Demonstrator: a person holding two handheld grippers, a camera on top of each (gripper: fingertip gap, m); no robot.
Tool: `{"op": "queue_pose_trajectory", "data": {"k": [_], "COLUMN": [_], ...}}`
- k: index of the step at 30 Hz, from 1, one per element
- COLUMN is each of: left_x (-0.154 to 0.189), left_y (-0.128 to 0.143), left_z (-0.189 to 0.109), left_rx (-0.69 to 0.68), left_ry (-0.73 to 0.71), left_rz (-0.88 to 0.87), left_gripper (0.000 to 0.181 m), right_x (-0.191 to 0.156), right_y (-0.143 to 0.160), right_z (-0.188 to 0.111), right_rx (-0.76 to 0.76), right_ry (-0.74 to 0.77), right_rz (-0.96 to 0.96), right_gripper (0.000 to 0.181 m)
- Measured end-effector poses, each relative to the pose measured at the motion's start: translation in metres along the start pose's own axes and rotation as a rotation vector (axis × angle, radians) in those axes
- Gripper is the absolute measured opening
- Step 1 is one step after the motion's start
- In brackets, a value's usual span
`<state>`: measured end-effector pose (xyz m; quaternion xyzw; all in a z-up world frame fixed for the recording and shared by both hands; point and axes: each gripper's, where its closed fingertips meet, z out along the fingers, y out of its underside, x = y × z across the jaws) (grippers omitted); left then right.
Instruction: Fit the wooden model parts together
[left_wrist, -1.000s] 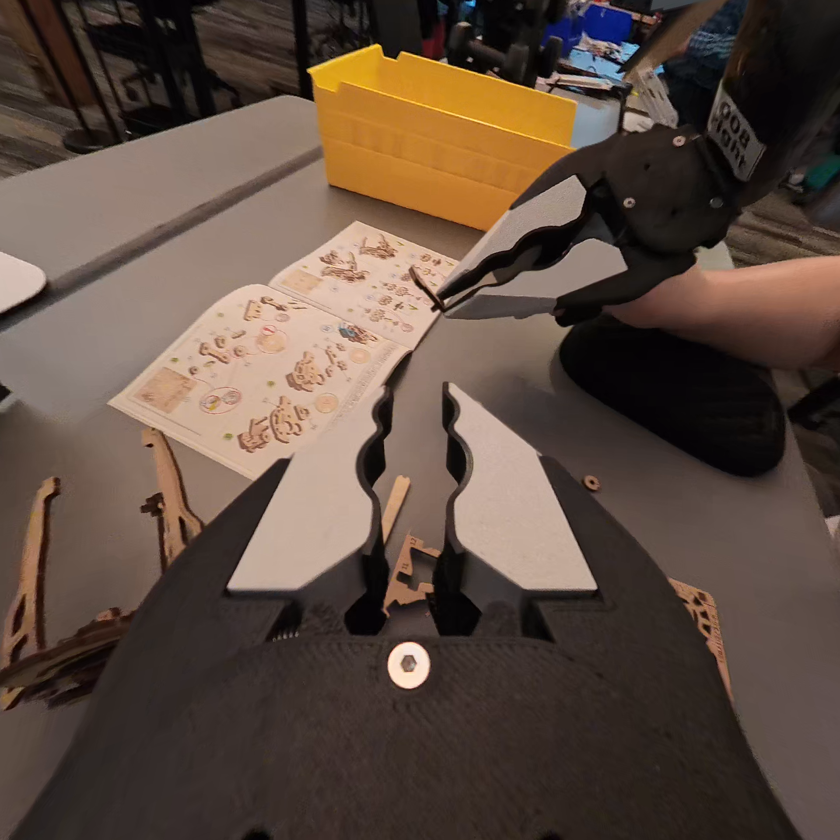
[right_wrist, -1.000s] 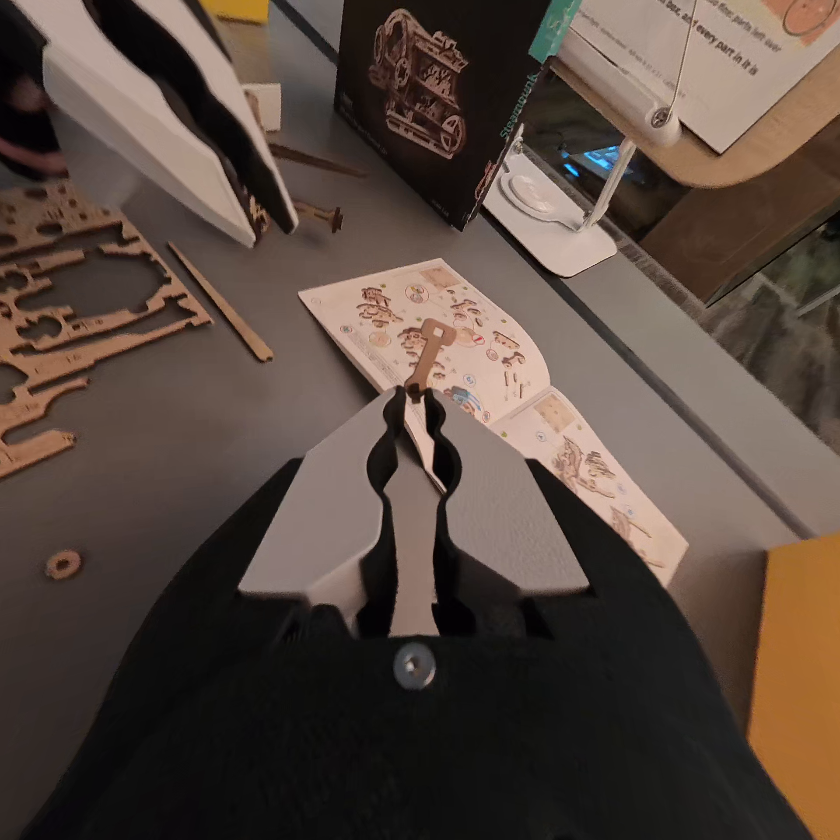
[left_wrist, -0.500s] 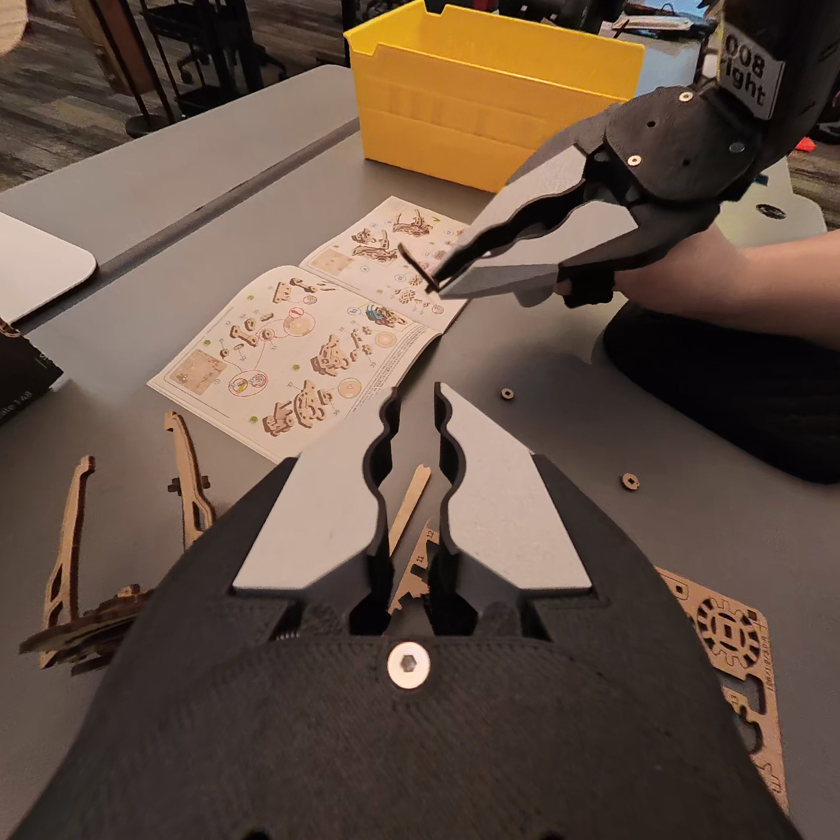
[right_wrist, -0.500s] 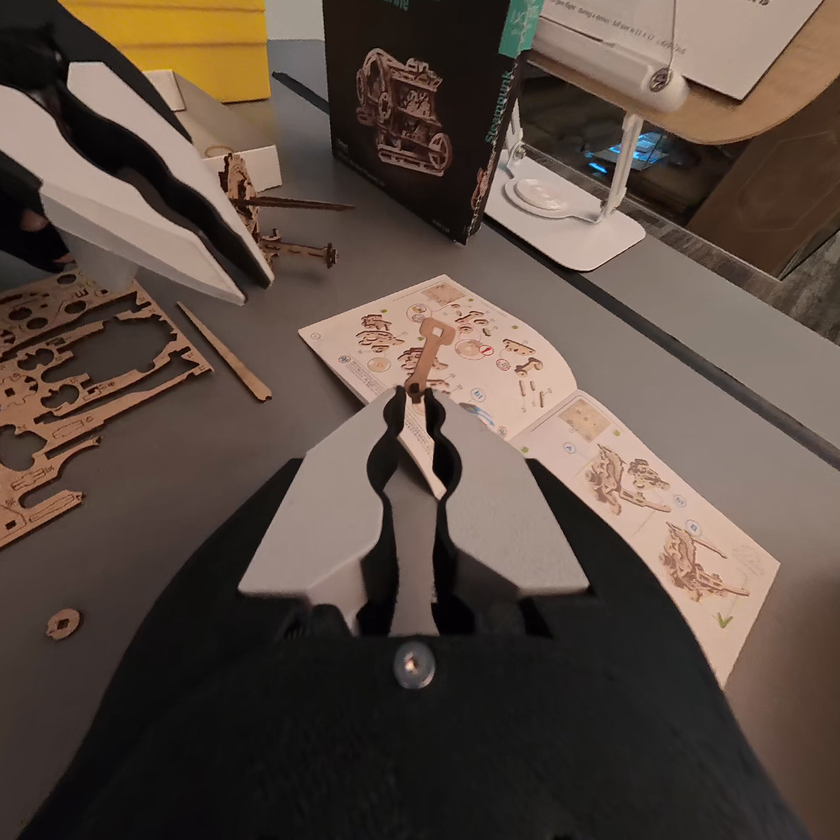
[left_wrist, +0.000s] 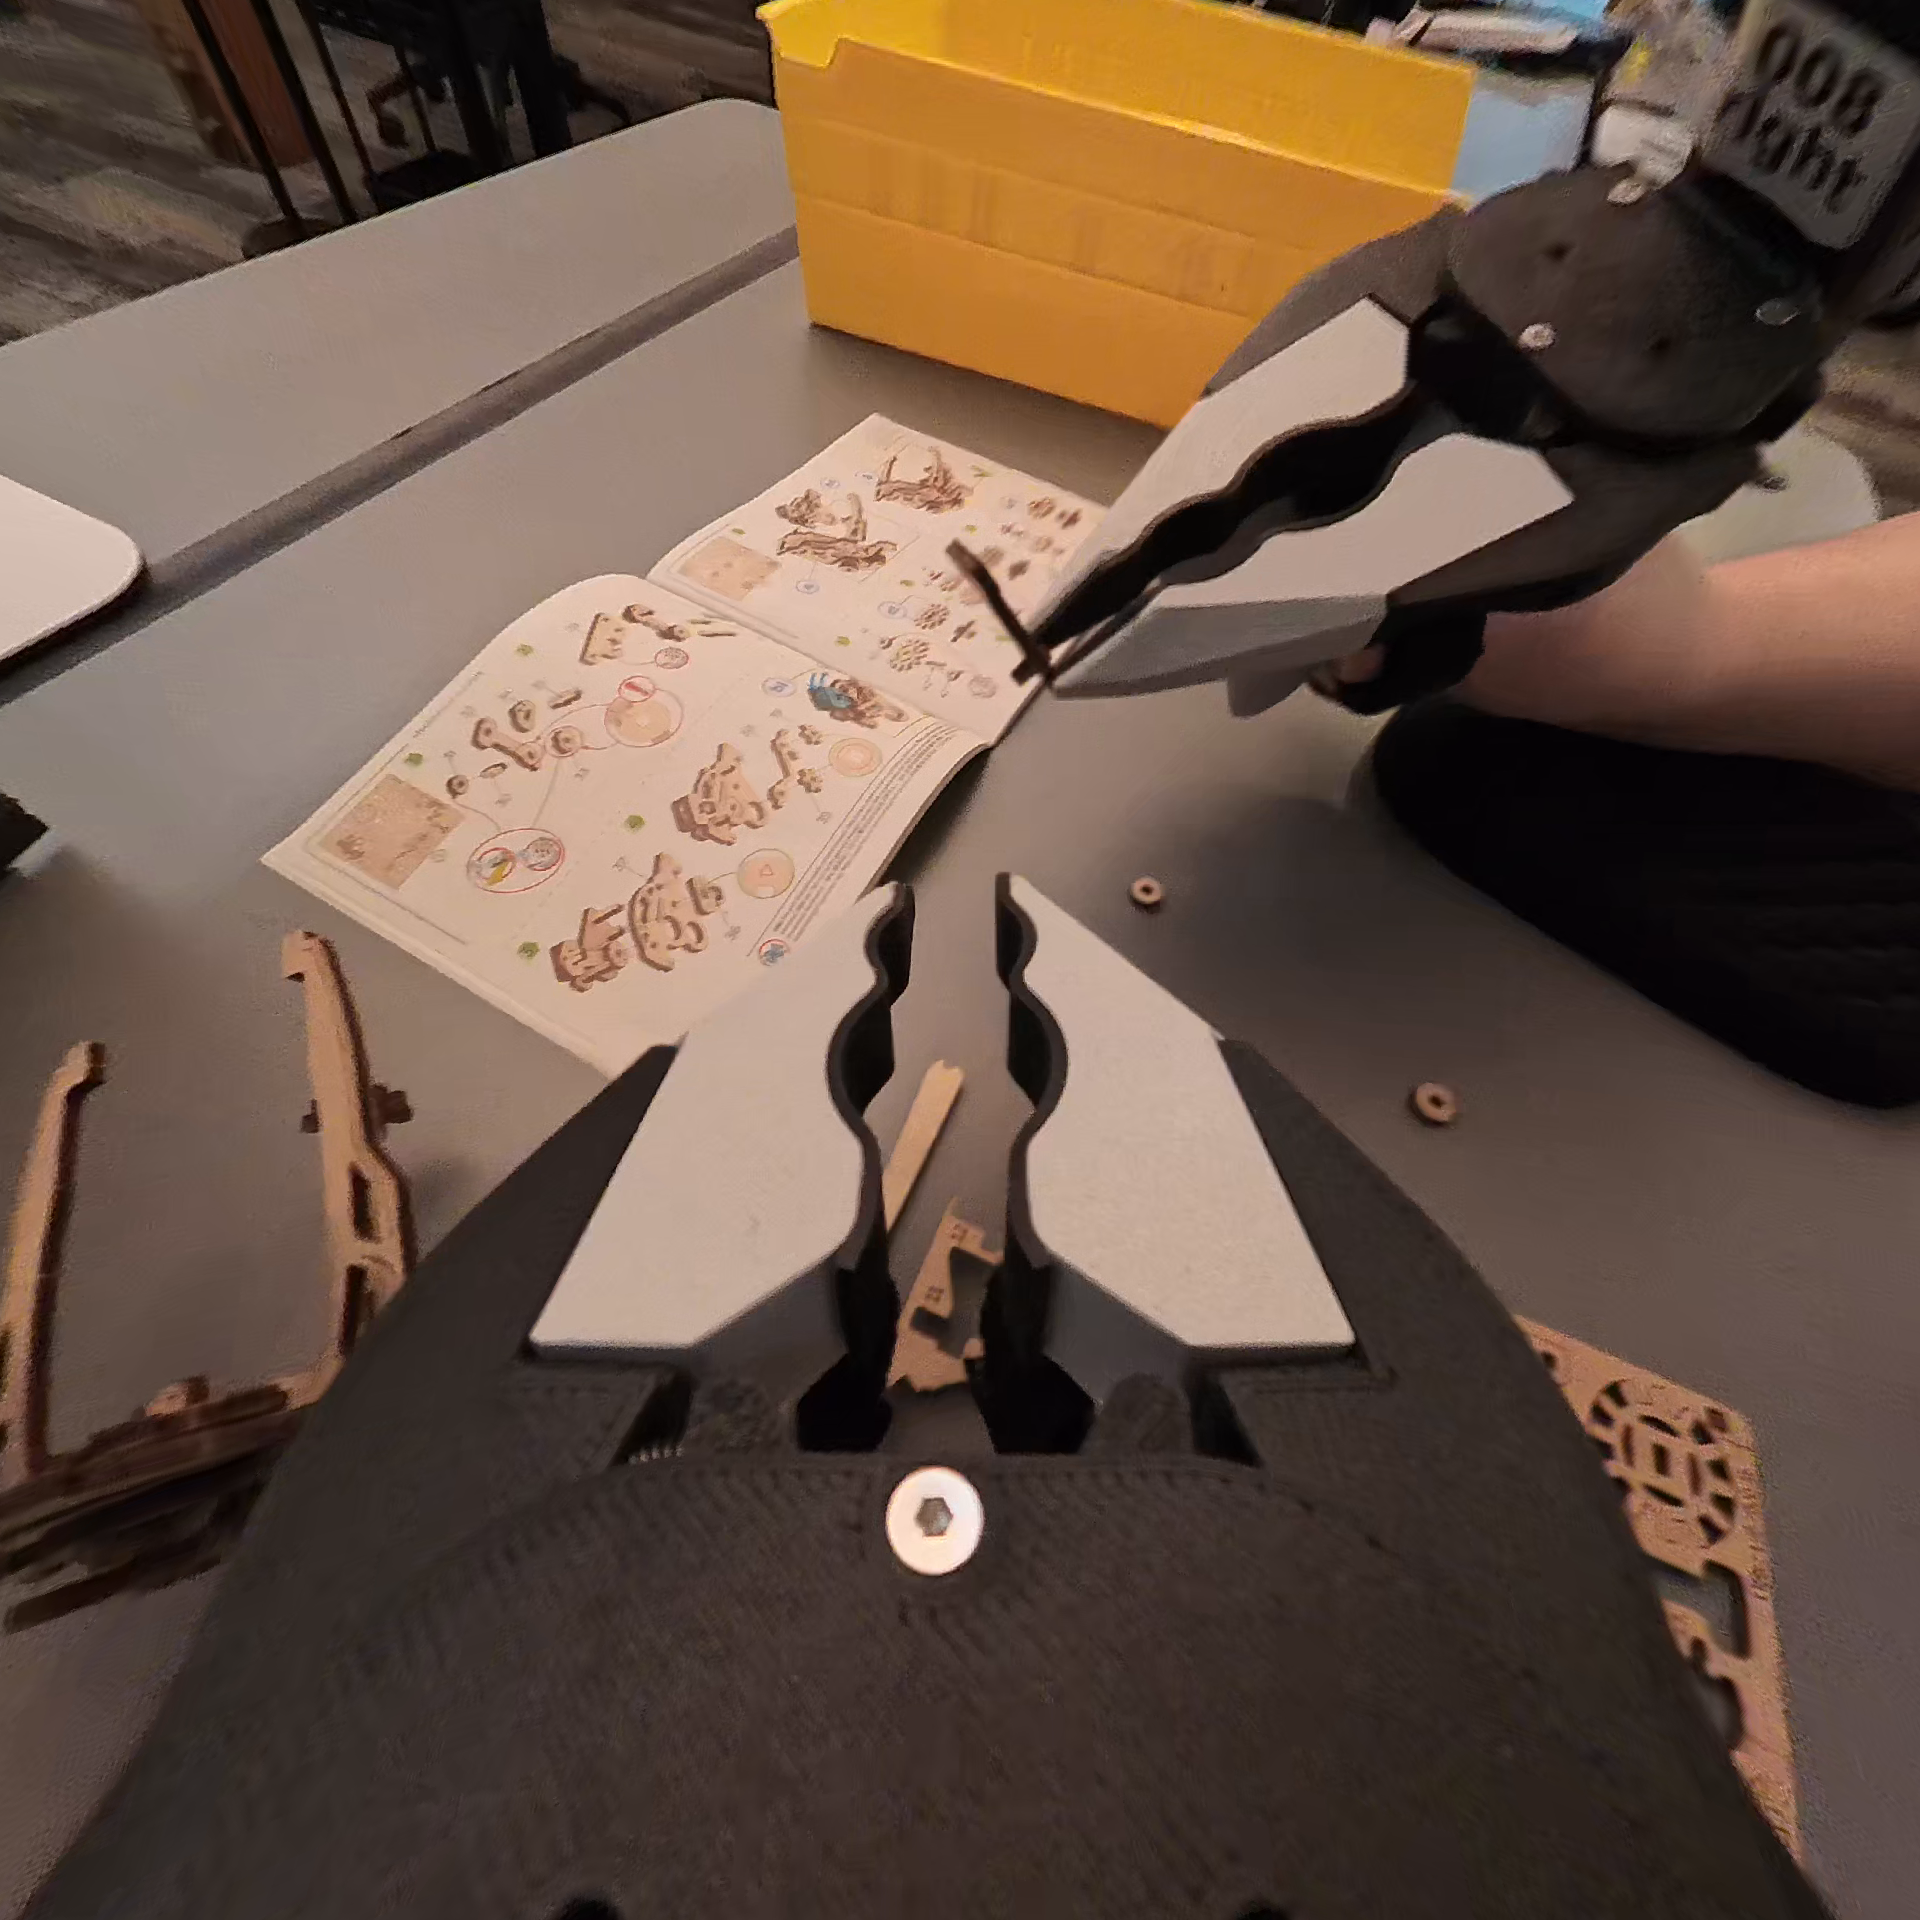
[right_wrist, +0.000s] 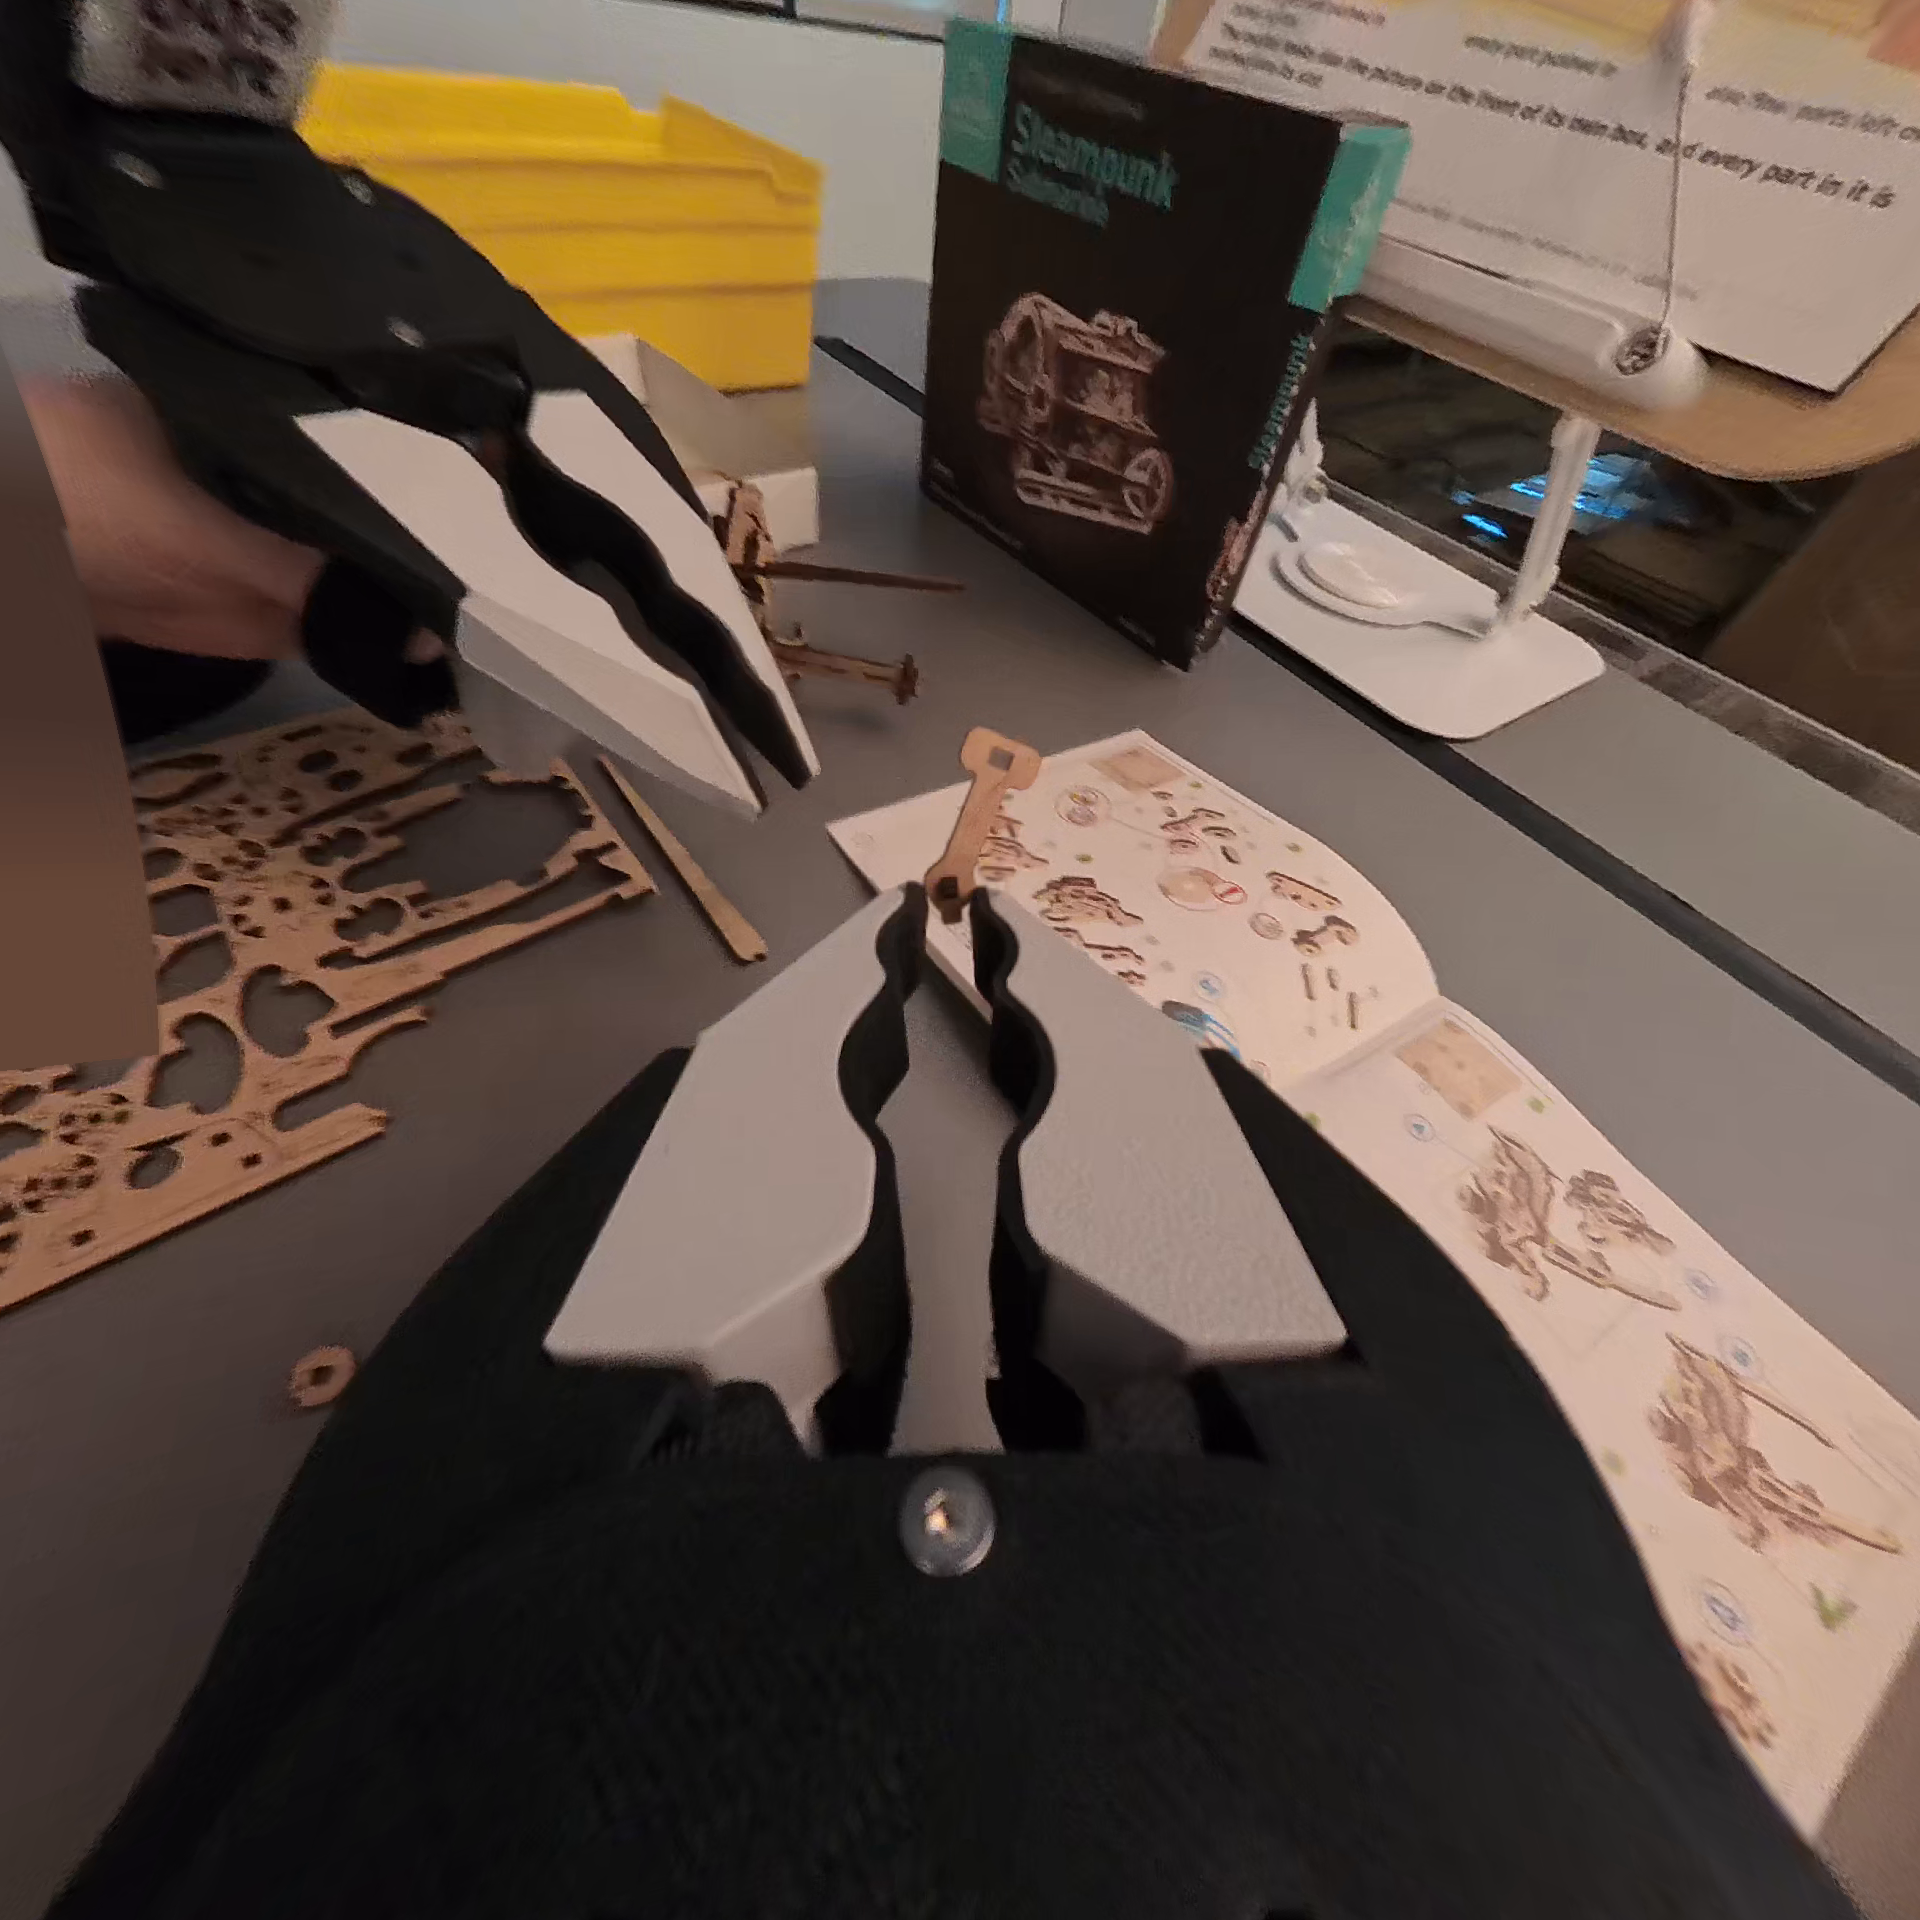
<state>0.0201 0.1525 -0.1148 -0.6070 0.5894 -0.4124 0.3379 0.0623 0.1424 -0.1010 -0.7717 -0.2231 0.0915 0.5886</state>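
My right gripper (right_wrist: 948, 899) is shut on the lower end of a small key-shaped wooden piece (right_wrist: 982, 810), held in the air above the open instruction booklet (right_wrist: 1299, 987). In the left wrist view the right gripper (left_wrist: 1044, 665) shows at the upper right with the piece (left_wrist: 997, 618) edge-on. My left gripper (left_wrist: 951, 899) is slightly open and empty, above a thin wooden stick (left_wrist: 920, 1143) and a cut wooden sheet (left_wrist: 940, 1309). It also shows in the right wrist view (right_wrist: 779, 784), up and left of the held piece. A partly built wooden model (right_wrist: 769, 592) lies behind it.
Grey table (left_wrist: 1299, 987). Yellow bin (left_wrist: 1091, 208) at the back. Black kit box (right_wrist: 1122, 353) and white stand (right_wrist: 1455, 655) stand beyond the booklet. Punched wooden sheets (right_wrist: 312, 935) (left_wrist: 1662, 1475), long wooden parts (left_wrist: 343, 1122), small washers (left_wrist: 1145, 891) (left_wrist: 1434, 1103) (right_wrist: 320, 1375). A person's forearm (left_wrist: 1662, 665) at right. One gripper's finger ends stand about 5 cm off the other's. My left tips are roughly 7 cm from the thin wooden stick (left_wrist: 920, 1143). My right wrist view (right_wrist: 716, 912) looks at it from another angle.
The two grippers have come closer; the left gripper's tips now sit nearer the held piece in the right wrist view. The right gripper keeps its hold. The left gripper stays slightly open.
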Motion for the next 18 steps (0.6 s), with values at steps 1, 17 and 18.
{"op": "queue_pose_trajectory", "data": {"k": [1,17,18], "left_x": [0.004,0.043,0.049], "left_y": [-0.003,-0.045,-0.052], "left_z": [0.0,-0.025,-0.033], "left_rx": [0.019,0.29,0.336], "left_ry": [0.026,0.42,0.491], "left_rz": [-0.012,-0.197,-0.221], "left_gripper": [0.015,0.028,0.029], "right_x": [-0.003,-0.06,-0.066], "right_y": [-0.002,-0.042,-0.048], "right_z": [0.0,-0.021,-0.026], "right_rx": [0.008,0.231,0.265], "right_ry": [-0.014,-0.423,-0.516], "right_rz": [0.008,0.162,0.22], "right_gripper": [0.006,0.006,0.006]}}
